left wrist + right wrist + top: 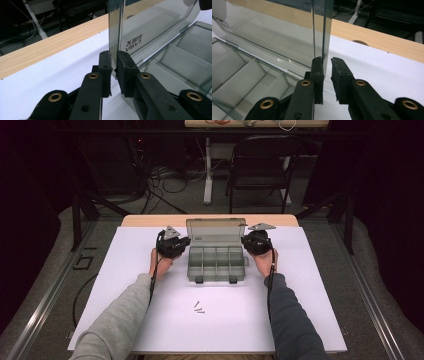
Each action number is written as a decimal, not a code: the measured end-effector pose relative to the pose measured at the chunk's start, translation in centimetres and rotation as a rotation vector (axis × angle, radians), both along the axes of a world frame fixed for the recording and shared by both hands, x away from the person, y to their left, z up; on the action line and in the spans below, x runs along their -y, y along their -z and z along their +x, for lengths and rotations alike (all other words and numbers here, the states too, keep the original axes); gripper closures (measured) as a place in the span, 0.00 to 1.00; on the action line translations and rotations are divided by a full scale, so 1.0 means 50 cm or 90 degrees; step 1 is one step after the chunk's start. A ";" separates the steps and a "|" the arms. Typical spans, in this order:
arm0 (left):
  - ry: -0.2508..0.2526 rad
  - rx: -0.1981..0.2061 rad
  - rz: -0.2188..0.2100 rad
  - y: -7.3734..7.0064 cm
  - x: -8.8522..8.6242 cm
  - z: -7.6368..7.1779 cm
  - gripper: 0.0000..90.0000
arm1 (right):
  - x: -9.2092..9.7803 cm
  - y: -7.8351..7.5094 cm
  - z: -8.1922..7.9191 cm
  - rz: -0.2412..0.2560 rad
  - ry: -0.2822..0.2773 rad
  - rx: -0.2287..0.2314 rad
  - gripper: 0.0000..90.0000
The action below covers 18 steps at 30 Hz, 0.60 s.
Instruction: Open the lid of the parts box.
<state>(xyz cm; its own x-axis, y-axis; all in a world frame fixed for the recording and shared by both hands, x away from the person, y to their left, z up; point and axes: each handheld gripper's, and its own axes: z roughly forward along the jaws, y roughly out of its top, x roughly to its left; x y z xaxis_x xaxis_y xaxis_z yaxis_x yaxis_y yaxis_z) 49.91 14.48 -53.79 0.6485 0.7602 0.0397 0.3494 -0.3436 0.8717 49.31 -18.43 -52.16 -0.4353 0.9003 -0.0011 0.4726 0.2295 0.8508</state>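
A translucent grey organizer box sits mid-table with its lid standing upright and its compartments empty. My left gripper is at the lid's left edge. In the left gripper view, the left gripper is shut on that edge of the lid, both pads pressing it. My right gripper is at the lid's right edge. In the right gripper view, the right gripper straddles the lid; one pad touches it and a gap remains at the other. A few small screws lie on the white sheet nearer me.
The white sheet covers the table, and a wooden strip shows at its far edge. Beyond the table stand a black folding chair and a white desk leg, with cables on the floor.
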 end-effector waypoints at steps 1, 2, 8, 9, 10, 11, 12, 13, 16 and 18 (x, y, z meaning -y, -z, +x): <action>0.001 -0.001 0.004 0.000 0.000 0.001 0.91 | -0.001 0.000 0.000 0.000 0.002 0.000 0.89; 0.002 -0.003 0.004 0.001 0.000 0.002 0.91 | -0.002 0.001 0.001 -0.006 0.002 -0.004 0.89; -0.001 -0.004 0.003 0.003 0.002 0.004 0.91 | -0.003 0.006 0.004 0.000 0.006 -0.009 0.88; -0.001 -0.005 0.003 0.003 0.002 0.006 0.91 | -0.003 0.006 0.004 0.000 0.006 -0.009 0.88; -0.002 -0.007 -0.001 0.003 0.002 0.008 0.91 | -0.003 0.007 0.006 0.000 0.011 -0.011 0.88; -0.003 -0.012 -0.001 0.002 0.001 0.009 0.91 | -0.003 0.007 0.006 0.000 0.011 -0.011 0.88; -0.004 -0.011 0.001 0.002 0.002 0.010 0.90 | -0.003 0.008 0.006 0.001 0.011 -0.013 0.88; -0.006 -0.012 0.001 0.001 0.003 0.011 0.90 | -0.004 0.012 0.009 0.001 0.014 -0.014 0.88; -0.013 -0.014 0.004 -0.001 0.005 0.016 0.89 | -0.004 0.015 0.011 0.004 0.017 -0.018 0.88; -0.014 -0.013 0.004 -0.001 0.006 0.017 0.89 | -0.004 0.016 0.012 0.003 0.019 -0.017 0.87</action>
